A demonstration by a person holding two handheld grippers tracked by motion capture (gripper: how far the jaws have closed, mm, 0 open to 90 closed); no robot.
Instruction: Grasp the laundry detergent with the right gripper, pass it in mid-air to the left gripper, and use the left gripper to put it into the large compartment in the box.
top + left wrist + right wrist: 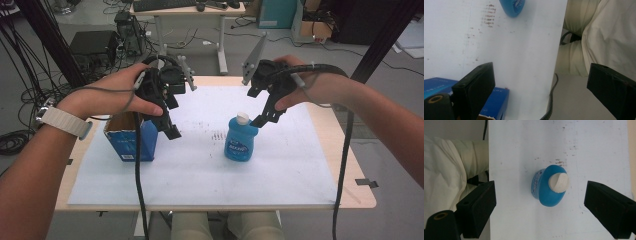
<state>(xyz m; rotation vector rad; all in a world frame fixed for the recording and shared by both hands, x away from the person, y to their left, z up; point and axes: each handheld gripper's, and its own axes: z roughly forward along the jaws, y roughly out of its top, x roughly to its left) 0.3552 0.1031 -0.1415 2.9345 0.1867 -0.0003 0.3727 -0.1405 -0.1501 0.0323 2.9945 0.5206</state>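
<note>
Two grippers hang over a white sheet (200, 175) on the table. A blue bottle (241, 142) with a white cap (242, 118) stands upright near the sheet's middle. The right gripper (264, 117) hovers just above it, jaws spread wide on either side of the cap and holding nothing. The left gripper (170, 127) is also wide open and empty, just above an open blue box (127, 142) at the sheet's left edge, well apart from the bottle
</note>
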